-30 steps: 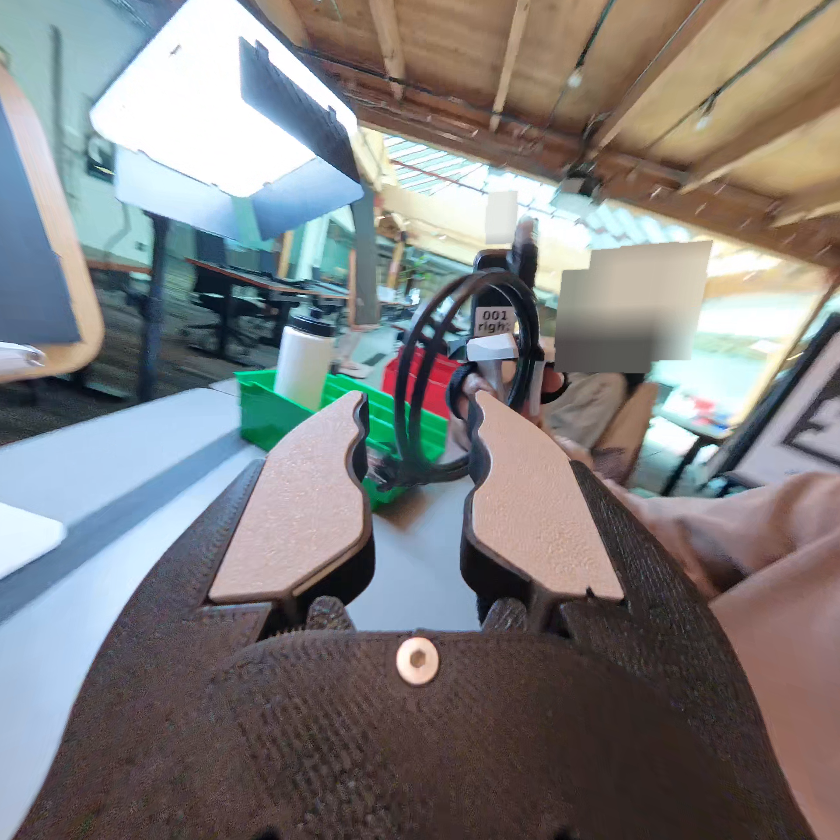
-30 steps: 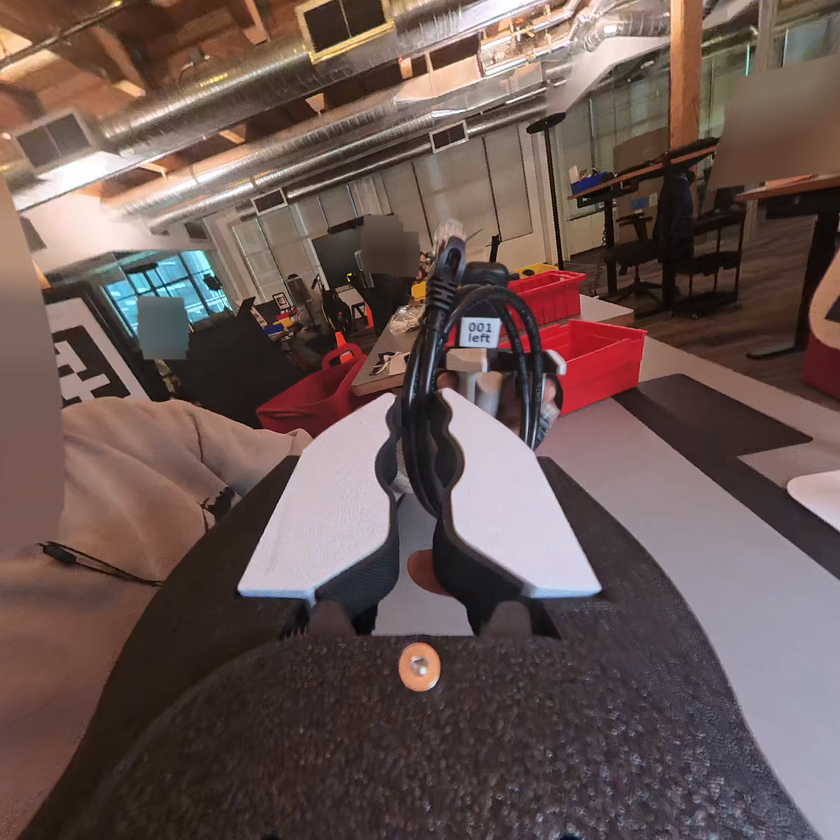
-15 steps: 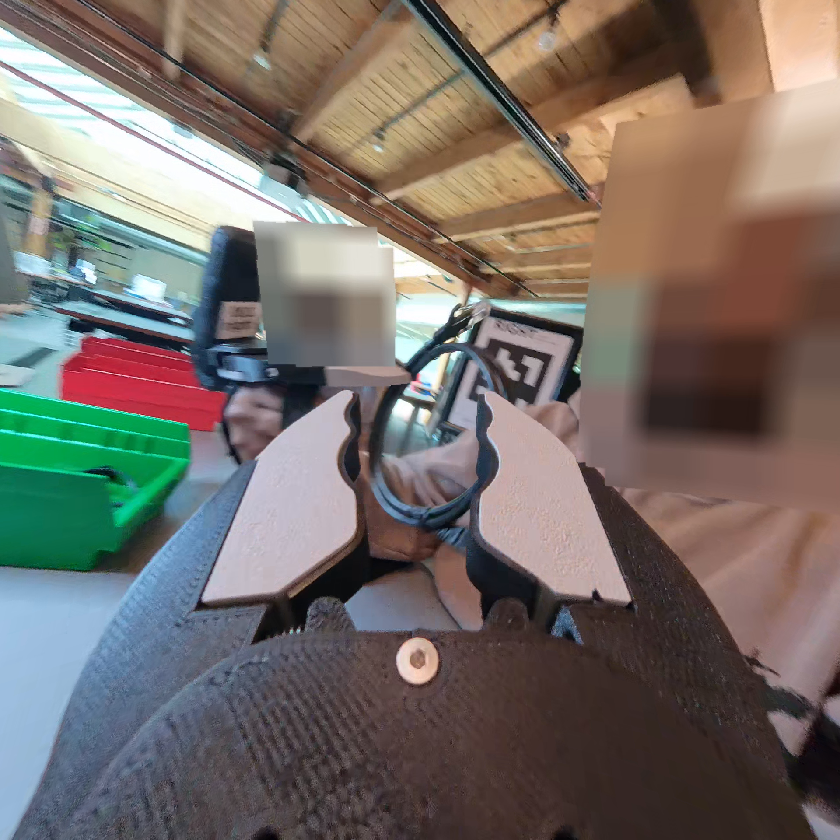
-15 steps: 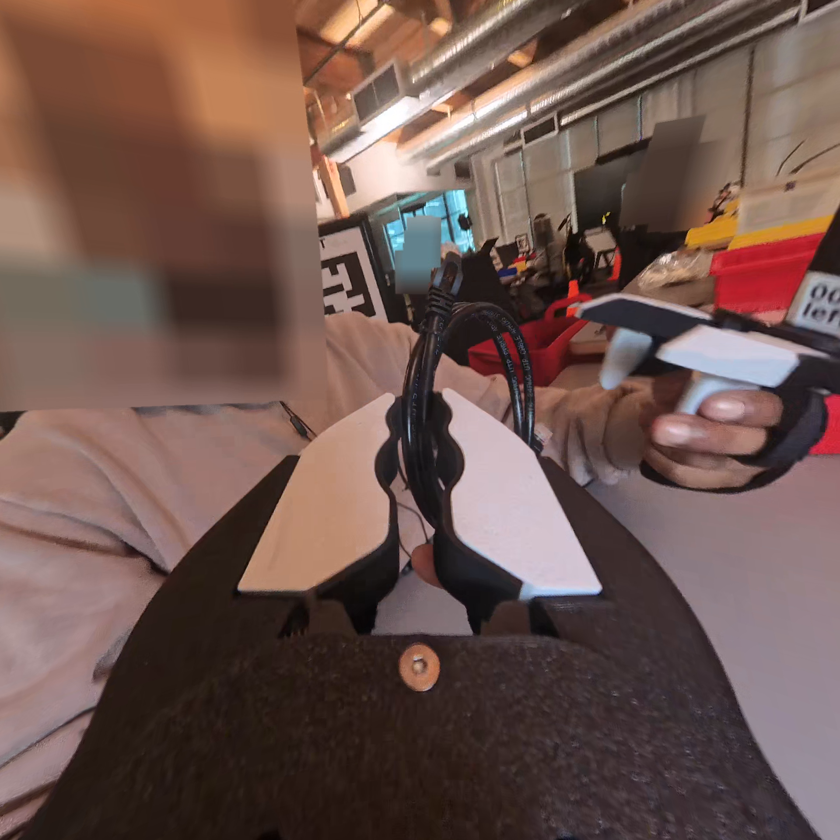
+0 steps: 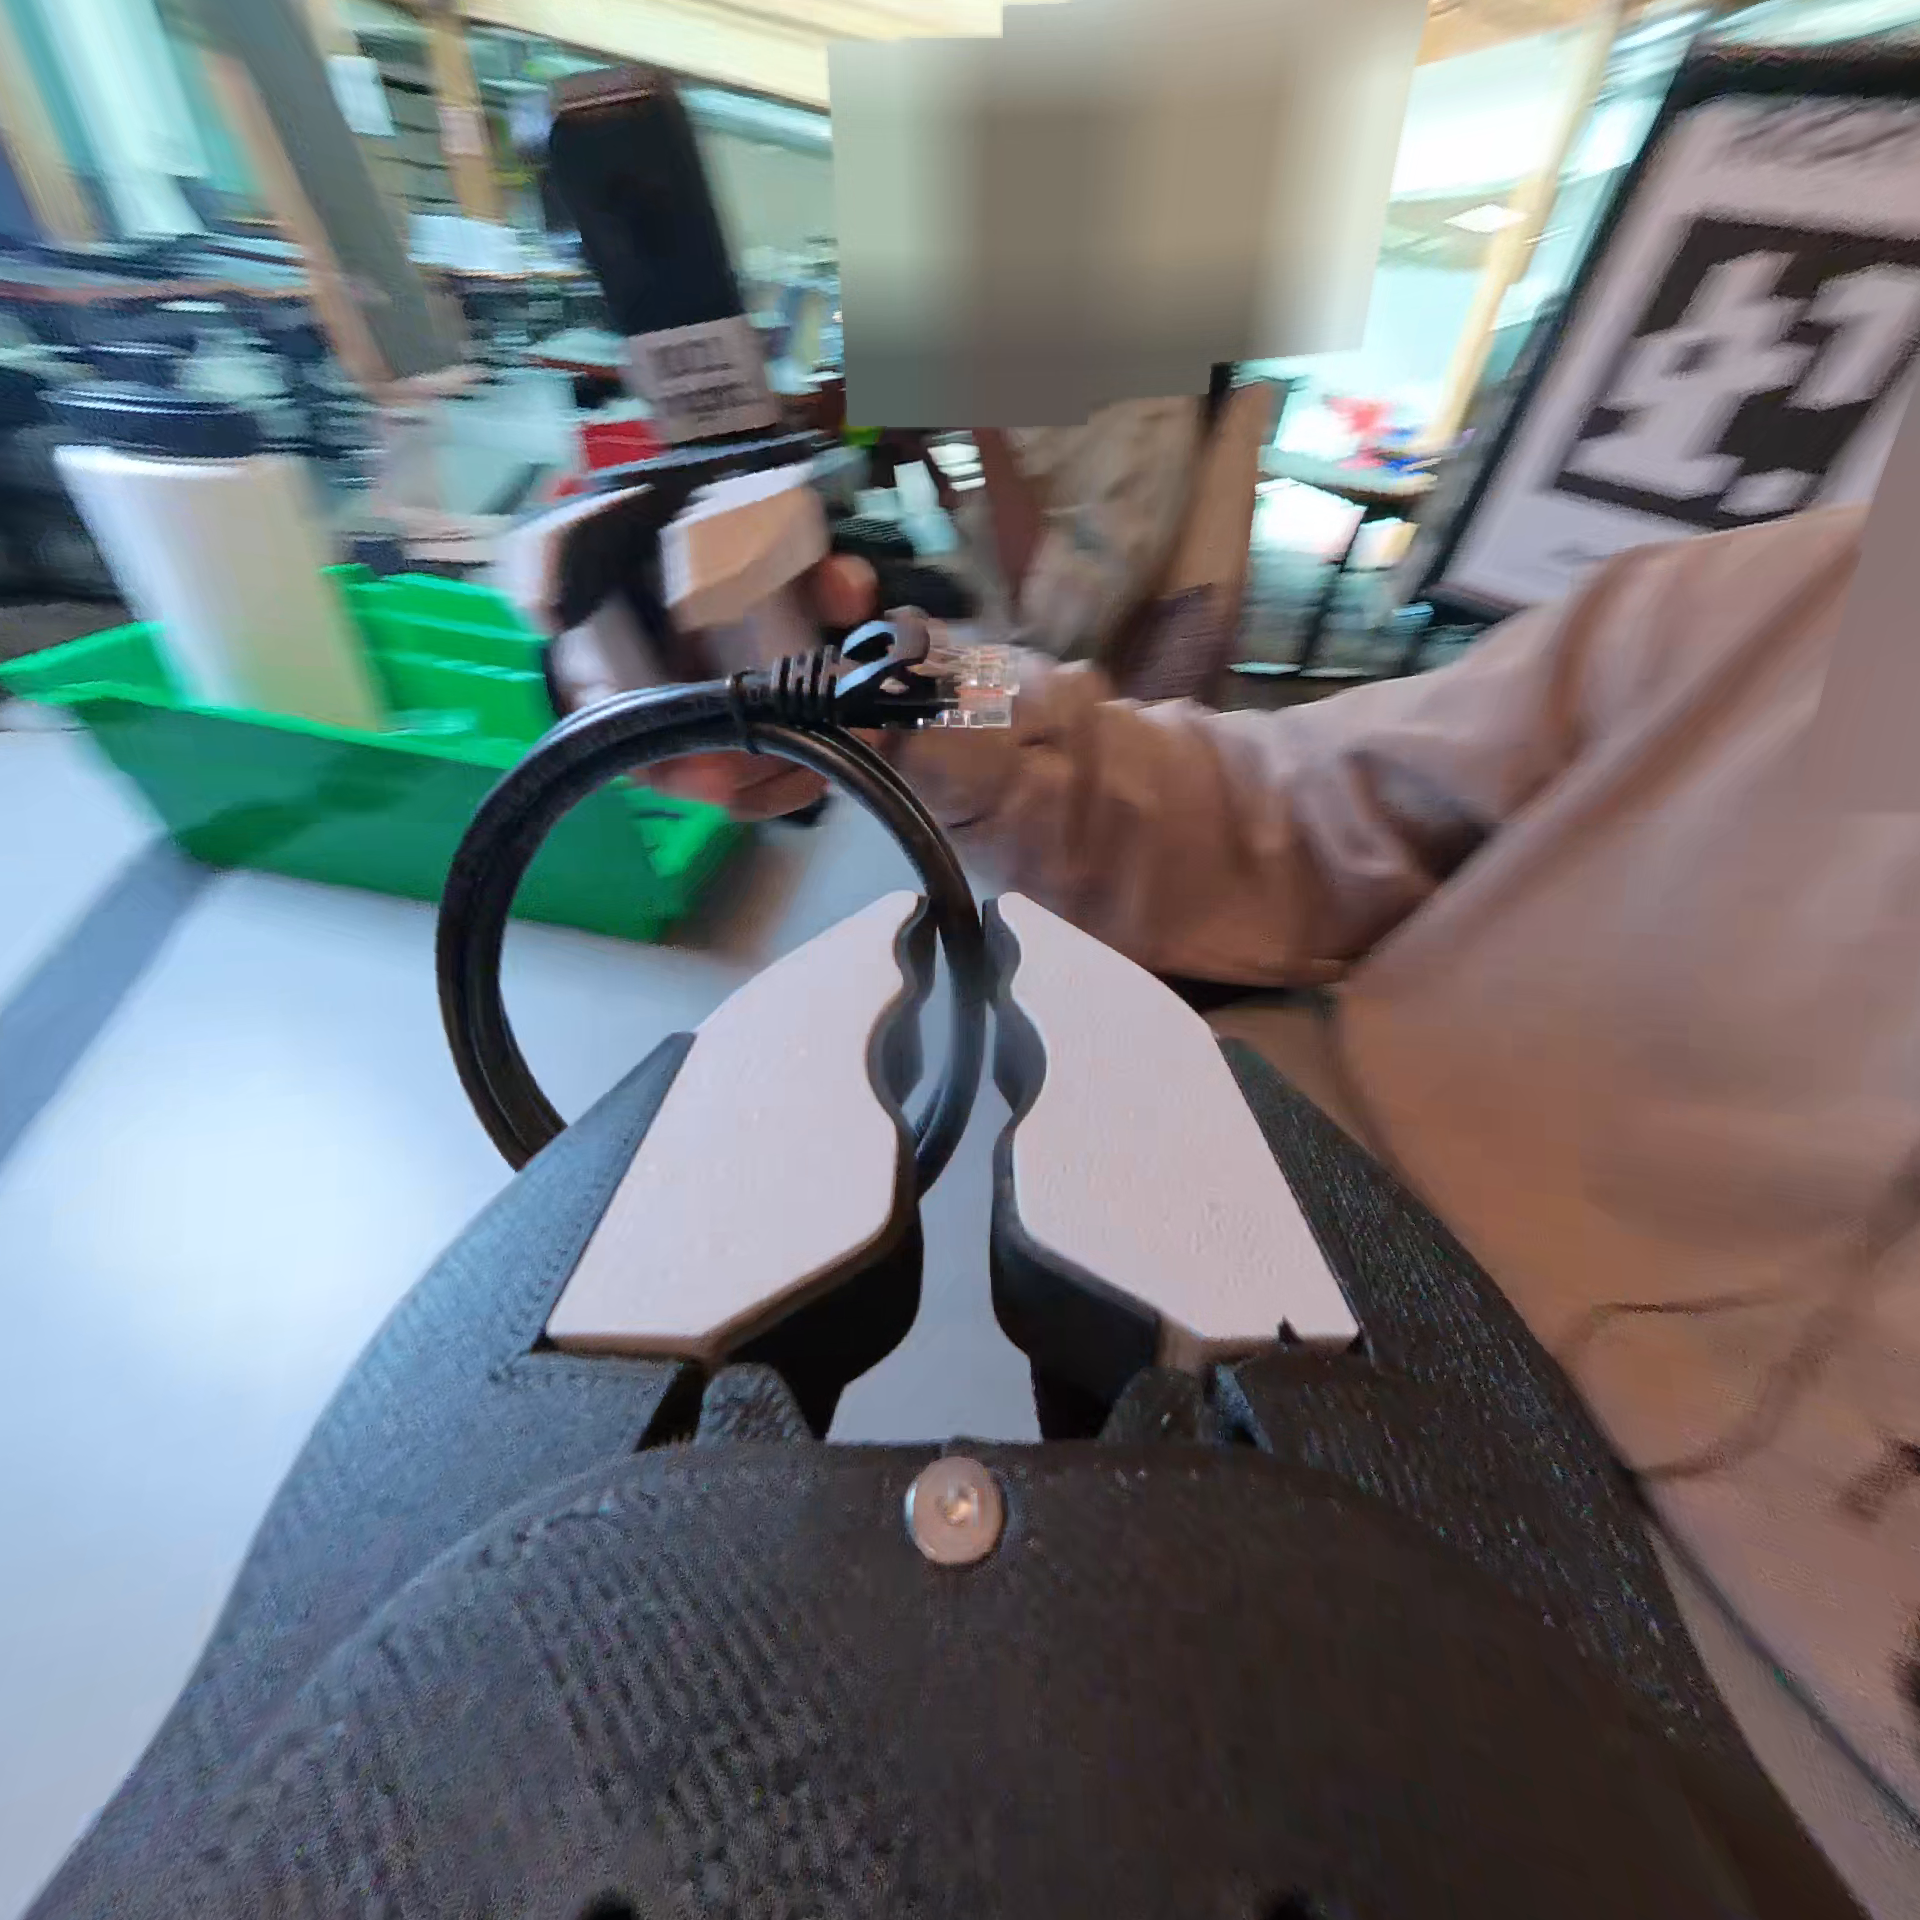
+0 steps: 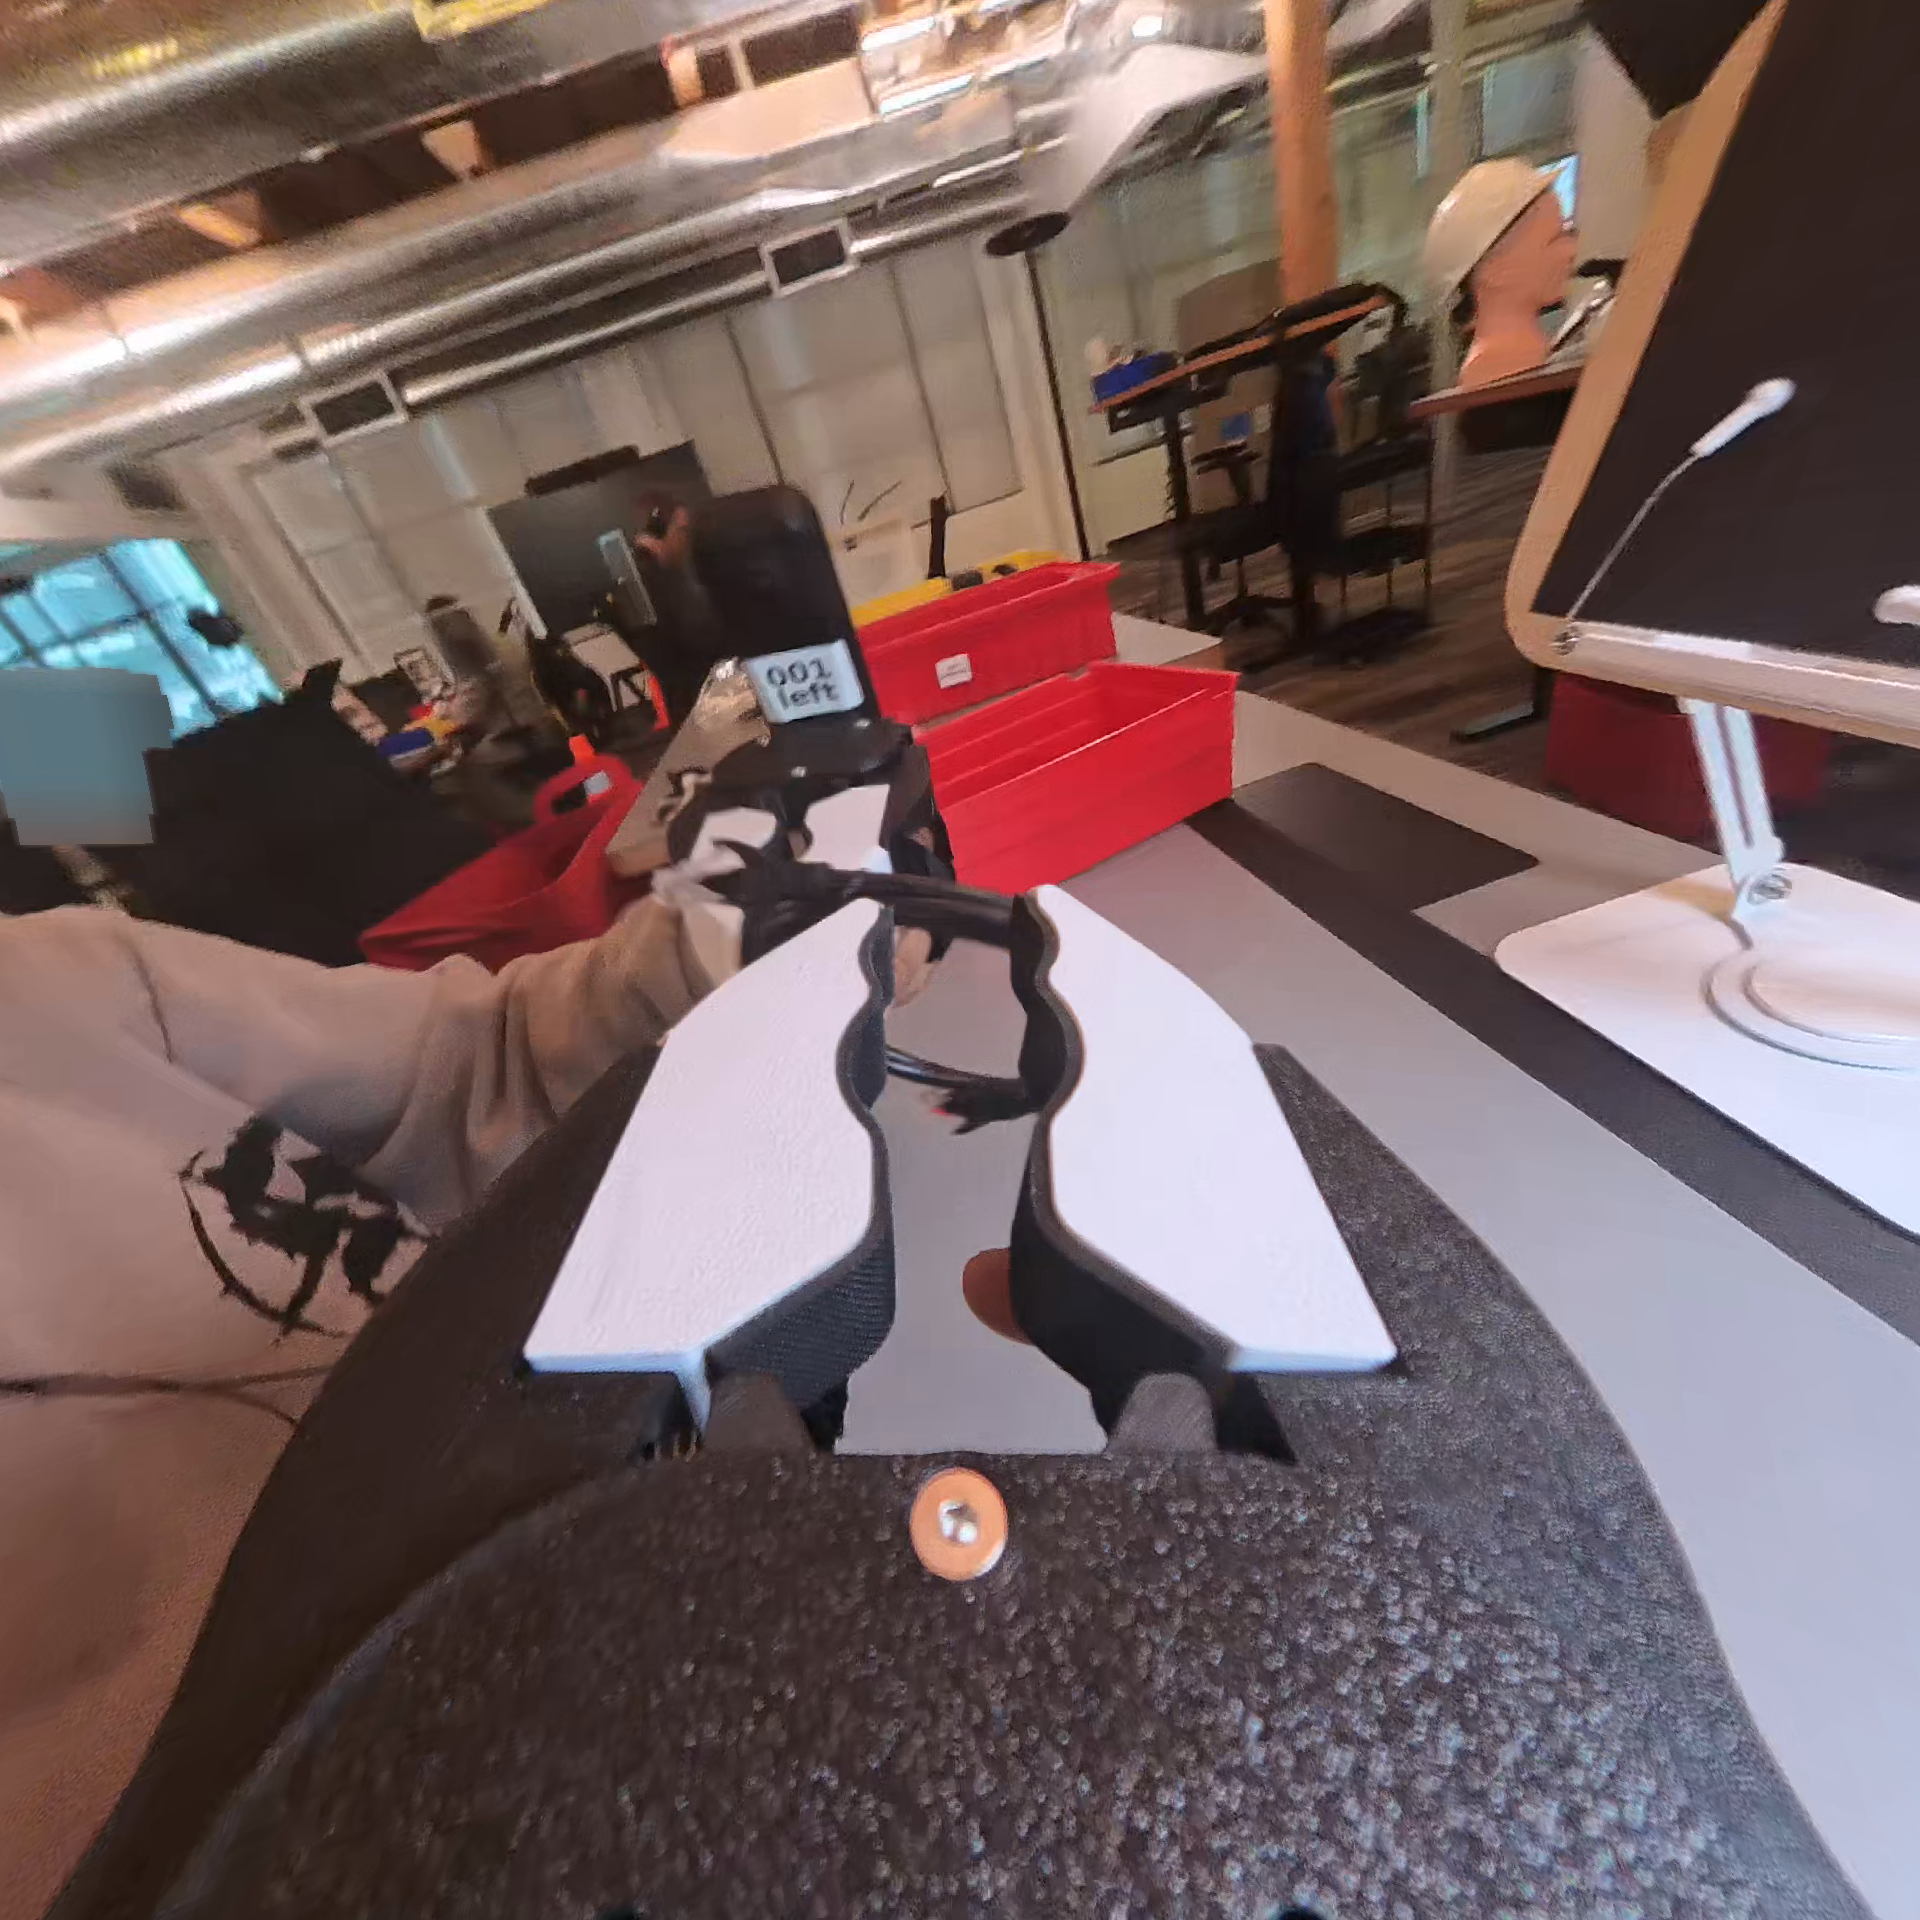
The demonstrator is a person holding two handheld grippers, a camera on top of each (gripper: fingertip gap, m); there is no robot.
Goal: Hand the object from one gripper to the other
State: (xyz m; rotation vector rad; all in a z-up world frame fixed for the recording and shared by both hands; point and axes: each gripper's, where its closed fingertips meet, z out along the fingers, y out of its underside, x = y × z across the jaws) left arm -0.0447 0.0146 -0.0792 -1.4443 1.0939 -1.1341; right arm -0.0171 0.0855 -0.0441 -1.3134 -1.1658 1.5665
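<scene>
A black coiled cable (image 5: 470,935) with a clear plug at its top stands upright in my left gripper (image 5: 956,914), which is shut on the coil's right side. My right gripper (image 5: 665,561) shows blurred beyond the cable, near the green bin. In the right wrist view my right gripper (image 6: 956,909) is open, its fingers well apart and not pressing on anything. The cable (image 6: 935,899) lies just past its fingertips, held by the left gripper (image 6: 821,883) that faces it. Both grippers are above the grey table (image 5: 208,1195).
A green bin (image 5: 416,790) with a white bottle (image 5: 218,582) stands at the back left. Red bins (image 6: 1081,758) stand behind the left gripper. A board on a white stand (image 6: 1745,810) is at the right. The person's beige sleeve (image 5: 1351,831) crosses the right side.
The right gripper, shut on the cable before, has opened and let go. The left gripper, open around the coil before, has shut on it. Both views have swung round.
</scene>
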